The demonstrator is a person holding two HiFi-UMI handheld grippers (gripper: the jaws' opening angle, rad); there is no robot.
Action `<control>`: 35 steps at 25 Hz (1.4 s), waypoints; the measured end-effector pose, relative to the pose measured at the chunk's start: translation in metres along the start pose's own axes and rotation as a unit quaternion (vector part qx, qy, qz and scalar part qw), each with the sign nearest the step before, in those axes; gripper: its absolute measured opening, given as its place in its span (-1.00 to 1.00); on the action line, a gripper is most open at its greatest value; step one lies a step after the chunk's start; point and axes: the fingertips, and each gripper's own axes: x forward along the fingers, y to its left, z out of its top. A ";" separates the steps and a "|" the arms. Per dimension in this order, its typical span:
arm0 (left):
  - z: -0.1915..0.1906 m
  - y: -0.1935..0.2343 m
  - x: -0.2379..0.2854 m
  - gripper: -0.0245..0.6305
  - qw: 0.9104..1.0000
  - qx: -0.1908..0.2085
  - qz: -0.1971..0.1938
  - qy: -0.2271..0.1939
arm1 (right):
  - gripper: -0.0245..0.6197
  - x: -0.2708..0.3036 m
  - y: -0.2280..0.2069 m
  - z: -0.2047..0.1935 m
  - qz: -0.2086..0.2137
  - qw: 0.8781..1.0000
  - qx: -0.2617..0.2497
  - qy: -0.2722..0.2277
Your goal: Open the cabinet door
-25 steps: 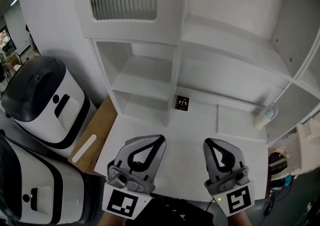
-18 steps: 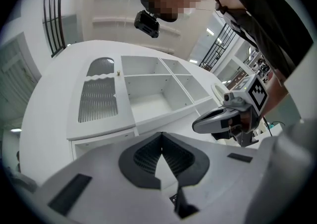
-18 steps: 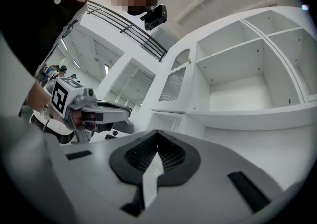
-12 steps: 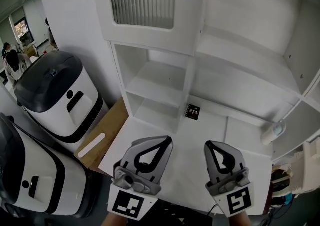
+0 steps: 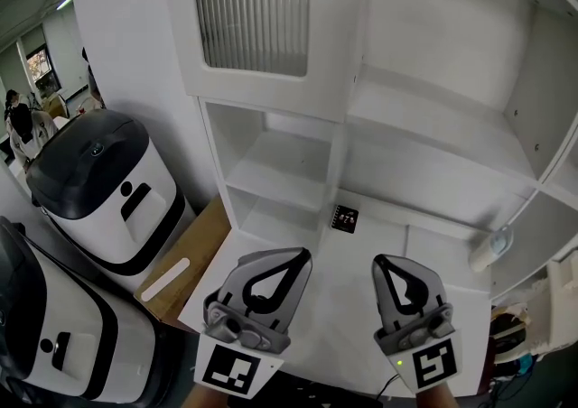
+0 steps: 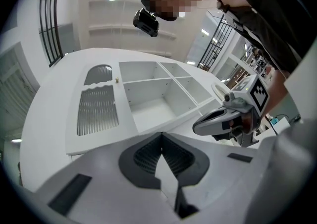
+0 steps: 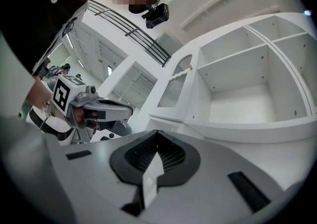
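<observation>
Both sets of fingers are sitting pressed together with nothing between them. The left gripper (image 5: 291, 260) and right gripper (image 5: 383, 264) are hovering side by side over the white table (image 5: 336, 307), well apart from the cabinet door (image 5: 262, 90). That door is sitting shut at the upper left of the shelving unit (image 5: 433, 117), above the open cubbies. Main risk: going in like this, closed fingers are only going to bump the door, so they need opening first. What looks like a tiny knob (image 6: 117, 80) on the door's inner edge is offering little to bite on, so the ribbed dark pads (image 6: 146, 157) could be slipping off under a skewed pull. The hard grey plastic tips are also risking a knock on the fluted glass panel (image 5: 253, 9). The door swinging out could be clipping the idle gripper. The rest is looking like smooth matte white board with square edges. A small black square tag (image 5: 344, 217) is lying on the table near the cubbies.
</observation>
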 end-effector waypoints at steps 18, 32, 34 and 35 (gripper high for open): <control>0.048 0.047 0.034 -0.93 0.996 0.033 0.010 -0.079 | -0.93 0.029 -0.036 0.067 -0.031 0.995 -0.060 -0.068; 0.086 0.090 0.060 -0.93 0.991 0.073 0.030 -0.109 | -0.93 0.044 -0.054 0.116 -0.027 0.989 -0.104 -0.102; 0.091 0.096 0.065 -0.93 0.990 0.072 0.034 -0.113 | -0.93 0.047 -0.058 0.122 -0.024 0.988 -0.105 -0.106; 0.094 0.099 0.067 -0.93 0.990 0.075 0.035 -0.115 | -0.93 0.048 -0.059 0.126 -0.022 0.988 -0.105 -0.109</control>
